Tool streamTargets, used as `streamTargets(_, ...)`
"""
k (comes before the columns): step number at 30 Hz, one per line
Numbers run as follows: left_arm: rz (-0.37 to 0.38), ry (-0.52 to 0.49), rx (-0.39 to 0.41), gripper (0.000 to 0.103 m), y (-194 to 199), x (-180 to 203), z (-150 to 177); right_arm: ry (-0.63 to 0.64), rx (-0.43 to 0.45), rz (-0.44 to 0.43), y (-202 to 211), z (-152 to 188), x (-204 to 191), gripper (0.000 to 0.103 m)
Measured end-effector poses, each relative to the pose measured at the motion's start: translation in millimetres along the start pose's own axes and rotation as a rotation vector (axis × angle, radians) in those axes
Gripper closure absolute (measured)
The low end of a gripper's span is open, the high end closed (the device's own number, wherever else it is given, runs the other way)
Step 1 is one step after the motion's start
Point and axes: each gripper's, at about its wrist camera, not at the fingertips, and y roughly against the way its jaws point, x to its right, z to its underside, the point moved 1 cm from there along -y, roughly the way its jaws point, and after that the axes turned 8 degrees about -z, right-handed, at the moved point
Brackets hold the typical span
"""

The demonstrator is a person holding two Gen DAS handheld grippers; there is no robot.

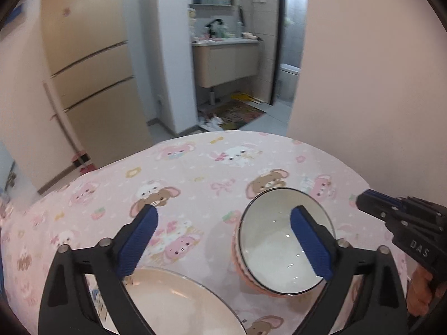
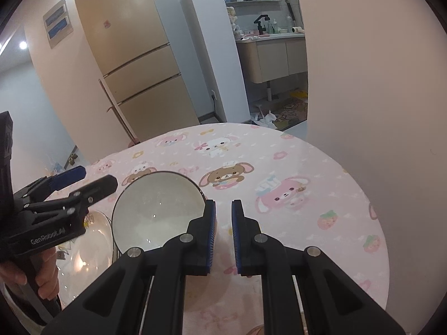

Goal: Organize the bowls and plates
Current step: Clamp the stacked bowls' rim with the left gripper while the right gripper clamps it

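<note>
A bowl [image 1: 276, 254], white inside and pink outside, stands on the round table; it also shows in the right wrist view [image 2: 159, 209]. A clear glass plate [image 1: 173, 301] lies to its left, also seen in the right wrist view [image 2: 89, 240]. My left gripper [image 1: 223, 240] is open wide and empty above the plate, its right finger over the bowl. My right gripper [image 2: 223, 234] hovers just right of the bowl, jaws nearly together with a narrow gap, holding nothing. It shows at the right edge of the left wrist view [image 1: 371, 203].
The table [image 1: 201, 173] wears a pink cartoon tablecloth. Its far edge drops to the floor. A beige fridge [image 2: 134, 55] stands behind on the left, a washbasin cabinet [image 2: 276, 58] behind in the middle, and a pink wall [image 2: 377, 83] close on the right.
</note>
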Motion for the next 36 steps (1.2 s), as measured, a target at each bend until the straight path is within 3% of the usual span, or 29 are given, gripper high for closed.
streamTargets(4, 0.098, 0.019, -0.099, 0.007, -16, -8, -10, -0.079, 0.002, -0.042, -4, 1, 10, 0.074)
streamTargets(8, 0.193, 0.088, -0.262, 0.007, -47, -13, -6, -0.261, -0.037, -0.110, -22, 11, 27, 0.073)
streamTargets(11, 0.229, 0.105, -0.344, 0.024, -63, -9, 5, -0.352, -0.089, -0.191, -38, 16, 34, 0.073)
streamTargets(14, 0.228, 0.084, -0.387, 0.025, -75, 0, 14, -0.377, -0.107, -0.184, -49, 18, 37, 0.073)
streamTargets(19, 0.218, 0.102, -0.496, 0.040, -96, 2, 22, -0.467, -0.240, -0.270, -78, 23, 45, 0.073)
streamTargets(21, 0.234, 0.120, -0.535, 0.050, -105, 1, 27, -0.468, -0.269, -0.271, -86, 22, 47, 0.073)
streamTargets(23, 0.288, 0.162, -0.569, 0.052, -111, -2, 30, -0.479, -0.297, -0.275, -94, 23, 49, 0.073)
streamTargets(30, 0.397, 0.172, -0.639, 0.049, -124, 11, 34, -0.522, -0.349, -0.297, -116, 28, 52, 0.072)
streamTargets(32, 0.405, 0.154, -0.657, 0.043, -128, 20, 34, -0.542, -0.365, -0.314, -123, 29, 55, 0.070)
streamTargets(36, 0.400, 0.168, -0.665, 0.045, -130, 21, 34, -0.595, -0.391, -0.357, -134, 33, 60, 0.067)
